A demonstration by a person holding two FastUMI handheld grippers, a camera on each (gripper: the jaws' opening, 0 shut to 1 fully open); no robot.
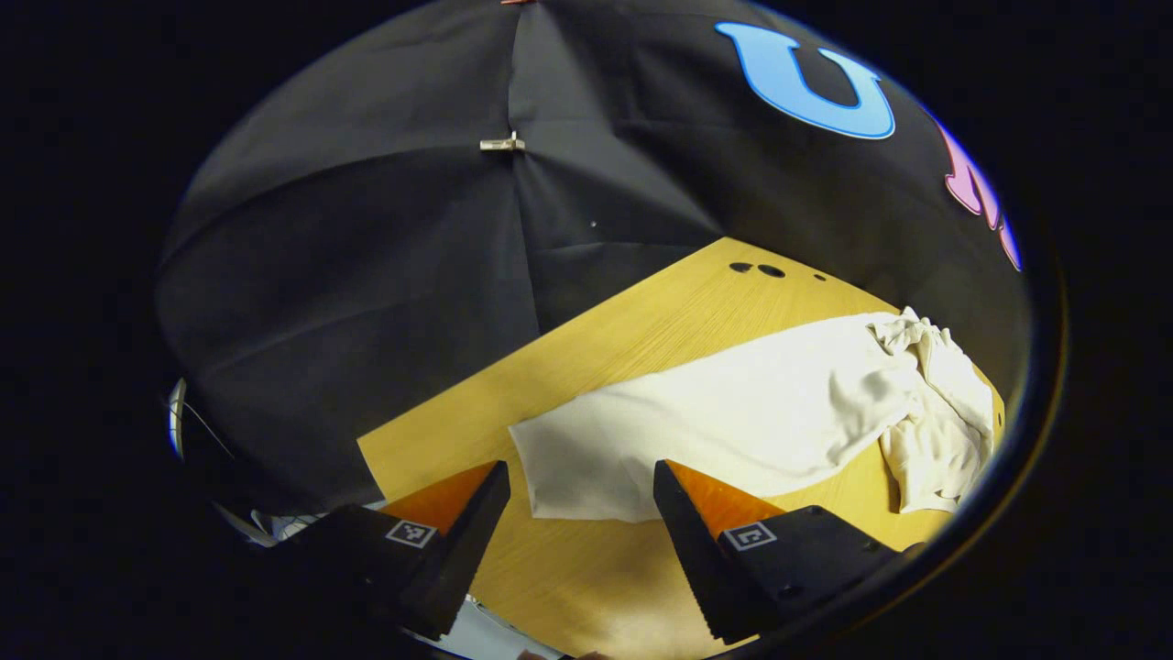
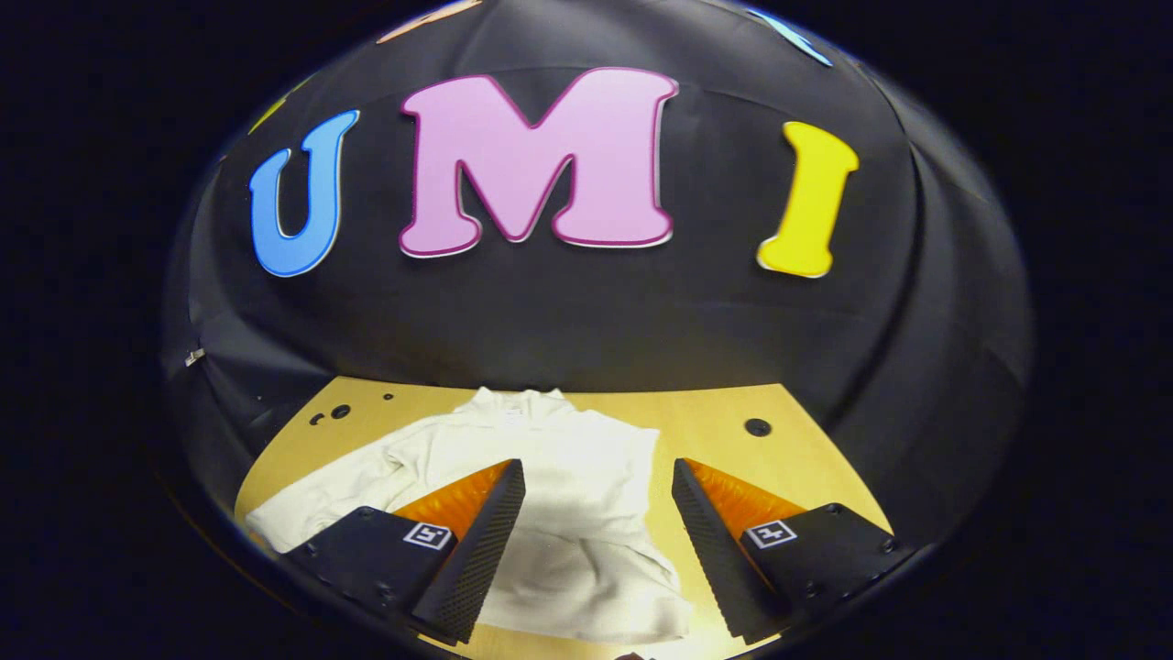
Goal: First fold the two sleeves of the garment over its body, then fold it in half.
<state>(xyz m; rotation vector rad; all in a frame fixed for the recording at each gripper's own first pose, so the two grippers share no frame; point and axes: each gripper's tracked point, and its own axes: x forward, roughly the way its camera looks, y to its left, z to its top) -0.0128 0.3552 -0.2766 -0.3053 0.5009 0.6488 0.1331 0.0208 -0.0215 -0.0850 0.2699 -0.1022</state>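
Garment: left sleeve lies outstretched; left gripper, jaws wide and empty, should pinch its cuff; right gripper likewise gapes.

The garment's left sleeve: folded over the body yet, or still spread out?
Spread. In the left gripper view the sleeve lies stretched out flat on the table, away from the bunched body.

Wooden table with small dark holes near its far edge, backed by black cloth; a white garment lies flat on it, one sleeve stretched out sideways.
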